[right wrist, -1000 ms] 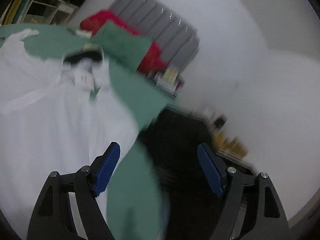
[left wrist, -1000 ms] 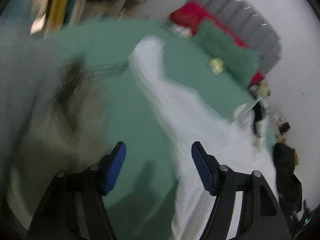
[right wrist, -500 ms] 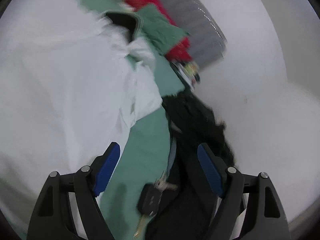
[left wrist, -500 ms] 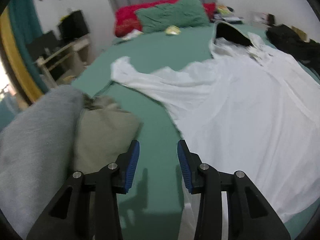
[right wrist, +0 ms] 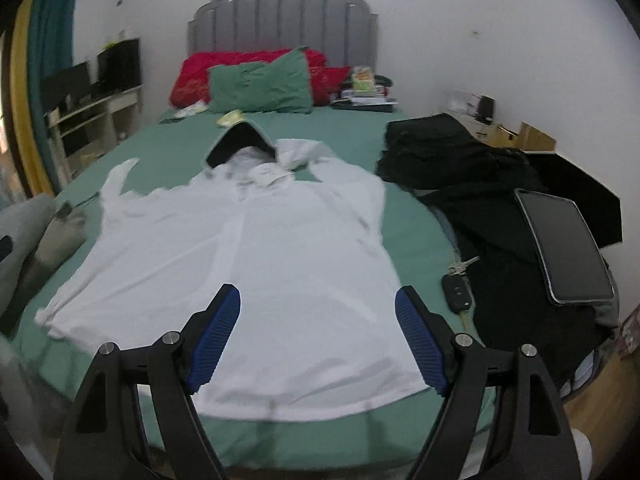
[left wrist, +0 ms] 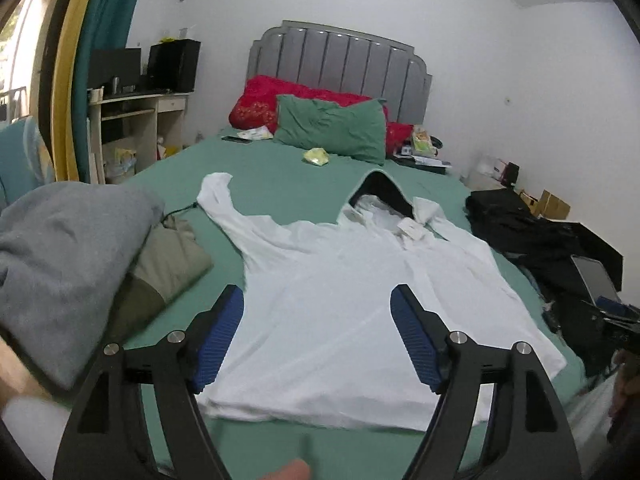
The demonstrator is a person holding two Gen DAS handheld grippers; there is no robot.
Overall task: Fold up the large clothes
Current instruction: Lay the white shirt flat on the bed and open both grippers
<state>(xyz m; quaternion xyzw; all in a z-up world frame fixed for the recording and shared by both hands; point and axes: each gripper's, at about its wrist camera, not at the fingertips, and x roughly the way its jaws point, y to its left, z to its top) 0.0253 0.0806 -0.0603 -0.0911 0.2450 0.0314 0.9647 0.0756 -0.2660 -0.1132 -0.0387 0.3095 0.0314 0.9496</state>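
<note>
Green sheet covers the bed point(left wrist: 280, 184), which fills most of both views, and on it we see the white shirt point(left wrist: 340, 300) spread flat across the centre of the frame, collar toward the headboard at the top, hem nearest us at the bottom. One sleeve runs out to the upper left; the other looks tucked back near the collar. A grey blanket point(left wrist: 60, 264) and an olive cushion point(left wrist: 168, 264) sit at the left edge, and a heap of black clothes point(right wrist: 460, 168) with a tablet point(right wrist: 568, 248) and a car key point(right wrist: 458, 292) lies at the right.

Our left tongs point(left wrist: 316, 336) hang above the hem, jaws opening wide with nothing between them. Our right tongs point(right wrist: 318, 336) stand equally wide over the lower middle of the shirt, holding nothing.

We judge the shirt light, thin and limp: it will sag and wrinkle if lifted from one point, and the smooth cloth may slip from a shallow pinch. Best to take it at two matching spots, likely the shoulder seam and the hem corner on one side, biting a good fold of cloth.
</note>
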